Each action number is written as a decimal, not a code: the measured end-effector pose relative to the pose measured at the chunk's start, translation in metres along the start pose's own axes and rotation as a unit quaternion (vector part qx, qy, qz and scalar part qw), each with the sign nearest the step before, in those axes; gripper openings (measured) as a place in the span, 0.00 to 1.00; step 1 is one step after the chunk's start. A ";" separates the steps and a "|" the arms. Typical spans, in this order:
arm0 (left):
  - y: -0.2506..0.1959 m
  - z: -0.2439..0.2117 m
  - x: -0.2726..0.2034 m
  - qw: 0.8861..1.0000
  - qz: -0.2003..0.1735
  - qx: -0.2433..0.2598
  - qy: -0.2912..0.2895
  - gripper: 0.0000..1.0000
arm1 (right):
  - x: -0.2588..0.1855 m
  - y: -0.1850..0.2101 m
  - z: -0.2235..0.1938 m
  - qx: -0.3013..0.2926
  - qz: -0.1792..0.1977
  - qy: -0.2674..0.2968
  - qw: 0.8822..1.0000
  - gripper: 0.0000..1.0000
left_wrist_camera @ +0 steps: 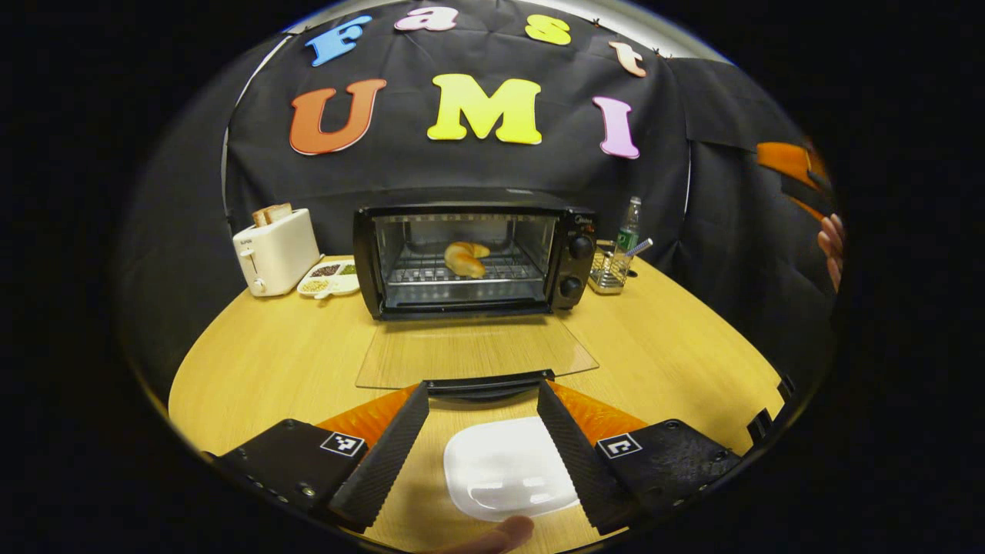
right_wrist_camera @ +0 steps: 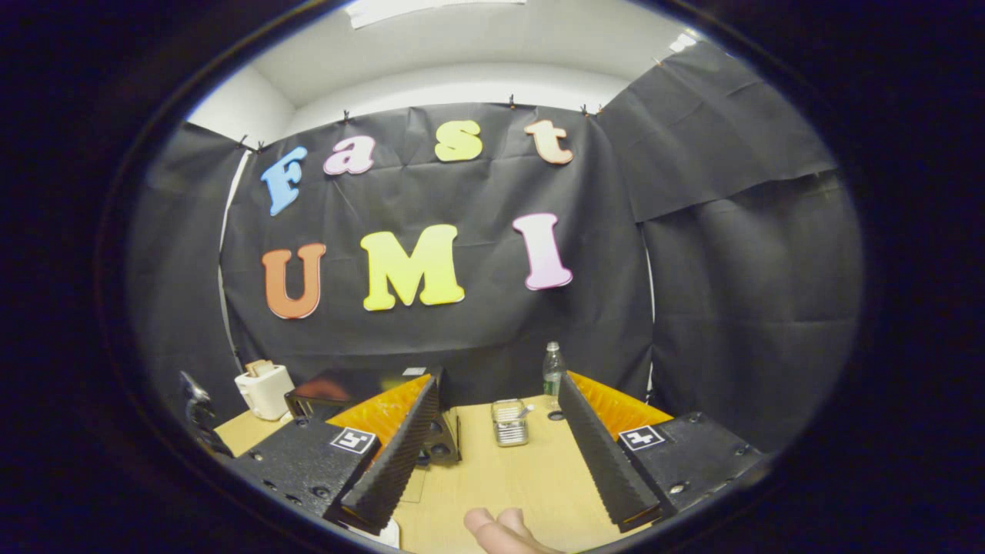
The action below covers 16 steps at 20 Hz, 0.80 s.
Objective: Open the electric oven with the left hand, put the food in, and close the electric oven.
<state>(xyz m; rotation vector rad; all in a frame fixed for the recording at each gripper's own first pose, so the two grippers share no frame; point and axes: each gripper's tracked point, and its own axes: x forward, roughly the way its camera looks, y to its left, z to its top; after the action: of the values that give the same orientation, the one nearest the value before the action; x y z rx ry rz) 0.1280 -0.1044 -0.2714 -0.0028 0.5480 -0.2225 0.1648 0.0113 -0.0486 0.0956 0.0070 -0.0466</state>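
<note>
**Kid:** What's on the left, by the wall?

**Me:** A white toaster (left_wrist_camera: 275, 249) with bread in it, and next to it a little tray of seeds (left_wrist_camera: 330, 278). They can stay there.

**Kid:** And in the middle?

**Me:** The electric oven (left_wrist_camera: 471, 258). Its glass door (left_wrist_camera: 475, 354) is folded flat down on the wooden table (left_wrist_camera: 254, 369). The croissant (left_wrist_camera: 465, 258) sits on the rack inside already.

**Kid:** So now we shut it?

**Me:** I think so. The left gripper (left_wrist_camera: 482, 404) is wide apart and holds nothing. The door handle (left_wrist_camera: 488, 383) lies right by its fingertips. It should slip under the handle, then swing the door up slowly until it clicks.

**Kid:** What about that white plate (left_wrist_camera: 508, 467)?

**Me:** It's bare and near us, just don't bump it.

**Kid:** And the right side?

**Me:** A wire basket (left_wrist_camera: 609, 271) and a bottle (left_wrist_camera: 629, 225). The right gripper (right_wrist_camera: 499, 454) is spread wide too, with nothing in it, up and away from the oven.
</note>
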 end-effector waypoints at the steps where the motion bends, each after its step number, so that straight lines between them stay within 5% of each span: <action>1: 0.000 -0.009 0.009 1.000 0.005 0.003 0.018 0.94 | -0.007 -0.006 0.008 0.000 0.001 -0.009 1.000 1.00; 16: -0.004 -0.029 0.060 0.993 0.033 -0.010 0.116 0.95 | -0.044 -0.044 0.046 -0.031 -0.007 -0.083 0.996 1.00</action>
<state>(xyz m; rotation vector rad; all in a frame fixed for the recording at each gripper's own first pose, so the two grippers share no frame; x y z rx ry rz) 0.1617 -0.1190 -0.3265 0.0220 0.7804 -0.1526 0.1191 -0.0344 -0.0069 0.0298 -0.1568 -0.0678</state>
